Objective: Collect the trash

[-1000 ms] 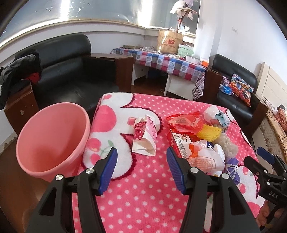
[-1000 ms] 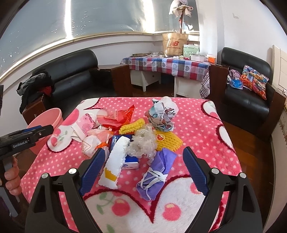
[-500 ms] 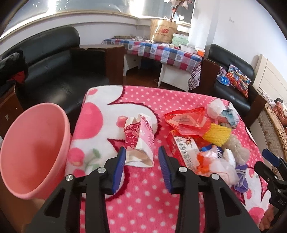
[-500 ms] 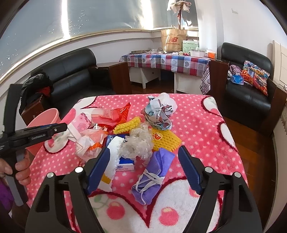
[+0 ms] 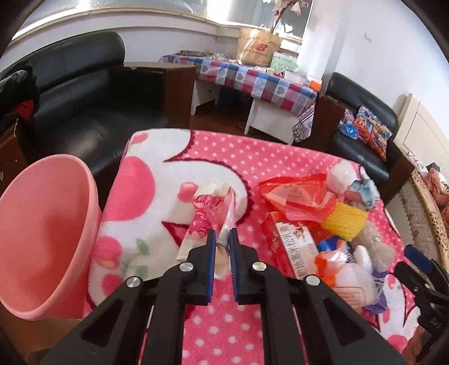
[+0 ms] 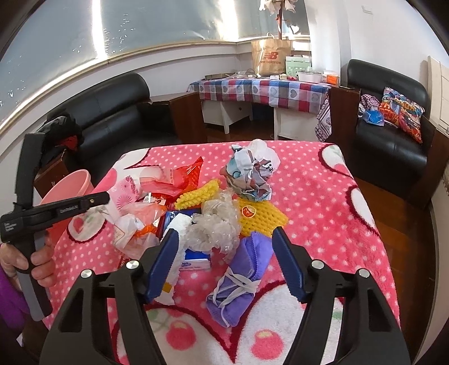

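Pink bin cut off at left picture edge; pink paper carton near end hidden between left tool pads; carton print blurred.

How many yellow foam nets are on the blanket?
2. One rolled yellow foam net beside the red wrapper; one flat yellow foam net below the crumpled paper ball. More may be buried.

Bright daylight, strong fisheye bend.
Window glare streaks; black vignette corners; both views mostly sharp.
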Available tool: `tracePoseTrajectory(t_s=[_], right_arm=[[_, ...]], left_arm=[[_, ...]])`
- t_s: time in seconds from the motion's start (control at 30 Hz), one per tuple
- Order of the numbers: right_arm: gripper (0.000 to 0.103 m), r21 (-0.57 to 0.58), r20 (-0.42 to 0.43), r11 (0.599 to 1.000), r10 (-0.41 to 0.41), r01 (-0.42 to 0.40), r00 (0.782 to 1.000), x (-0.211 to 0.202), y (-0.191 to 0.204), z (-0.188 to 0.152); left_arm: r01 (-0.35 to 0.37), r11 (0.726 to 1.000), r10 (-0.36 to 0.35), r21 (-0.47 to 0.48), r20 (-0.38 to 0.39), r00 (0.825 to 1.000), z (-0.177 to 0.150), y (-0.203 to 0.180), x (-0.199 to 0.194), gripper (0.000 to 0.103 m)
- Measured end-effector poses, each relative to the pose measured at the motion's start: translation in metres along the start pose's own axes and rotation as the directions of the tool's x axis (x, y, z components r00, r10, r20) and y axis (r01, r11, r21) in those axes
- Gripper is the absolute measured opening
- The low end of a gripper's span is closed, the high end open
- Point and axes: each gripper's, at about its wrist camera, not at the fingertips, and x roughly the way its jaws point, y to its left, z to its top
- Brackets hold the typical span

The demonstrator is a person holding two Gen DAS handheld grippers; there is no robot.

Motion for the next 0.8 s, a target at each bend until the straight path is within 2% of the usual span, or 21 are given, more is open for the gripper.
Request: tracePoseTrajectory(t_s=[0.27,0.4,0.53,0.6,0.8], right_arm=[[0.050,0.030,-0.037,1.000,-0.006,0.007,0.999,0.011,-0.004,0.000],[0.039,0.046,-0.054,0.999,0.020,-0.018,0.998,0.017,-0.005,0.001],[0.032,0.041,-0.060,0.999,0.027,-0.025,0.998,0.021,-0.001,0.002],[0.021,0.036,-0.065,0.999,0.037,-0.035,0.997,0.022,0.001,0.001],[0.014,0.022,-0.066,0.999,0.037,-0.036,0.997,0.019,0.007,0.000]], left_arm=[[0.050,0.998,-0.052,0.028,0.053,0.997,-0.003,-0.010,-0.033,0.008],[0.070,0.997,-0.072,0.032,0.067,0.995,-0.006,-0.011,-0.046,0.008],[0.081,0.996,-0.083,0.032,0.078,0.994,-0.009,-0.011,-0.056,0.008],[0.076,0.997,-0.078,0.036,0.077,0.994,-0.012,-0.010,-0.058,0.008],[0.070,0.997,-0.071,0.020,0.054,0.996,-0.019,-0.005,-0.054,0.008]])
